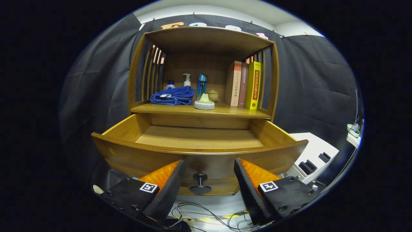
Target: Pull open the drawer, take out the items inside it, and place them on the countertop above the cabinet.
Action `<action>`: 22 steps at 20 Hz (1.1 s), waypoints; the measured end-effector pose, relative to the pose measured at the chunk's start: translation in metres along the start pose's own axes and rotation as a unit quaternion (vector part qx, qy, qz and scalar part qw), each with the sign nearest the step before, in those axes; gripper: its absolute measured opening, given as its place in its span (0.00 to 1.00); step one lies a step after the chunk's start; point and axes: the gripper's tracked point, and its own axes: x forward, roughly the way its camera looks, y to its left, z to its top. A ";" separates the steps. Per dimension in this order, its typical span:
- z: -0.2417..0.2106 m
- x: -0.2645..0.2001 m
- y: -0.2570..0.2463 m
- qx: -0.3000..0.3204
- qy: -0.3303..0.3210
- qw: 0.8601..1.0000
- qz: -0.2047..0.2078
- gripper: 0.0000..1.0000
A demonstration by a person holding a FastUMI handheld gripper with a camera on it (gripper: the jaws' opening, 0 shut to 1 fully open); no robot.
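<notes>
The drawer (199, 138) stood pulled out just ahead of the hand-held gripper (208, 167), whose fingers were spread wide, touching nothing, with the drawer's knob (200, 183) between them.

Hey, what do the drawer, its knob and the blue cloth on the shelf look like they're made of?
The drawer looks like wood with a smooth, slightly glossy varnish: warm brown with faint grain. Its knob, between the open gripper fingers, is dark and smooth, perhaps metal or plastic; the look leaves it open. The blue cloth seems soft terry or microfibre, folded in thick, rounded layers.
</notes>
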 end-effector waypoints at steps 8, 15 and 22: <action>0.003 0.017 0.012 0.002 0.005 1.000 0.017 0.98; 0.012 0.048 0.014 0.005 0.012 1.000 0.014 0.96; 0.024 0.097 0.017 -0.001 0.016 1.000 0.010 0.96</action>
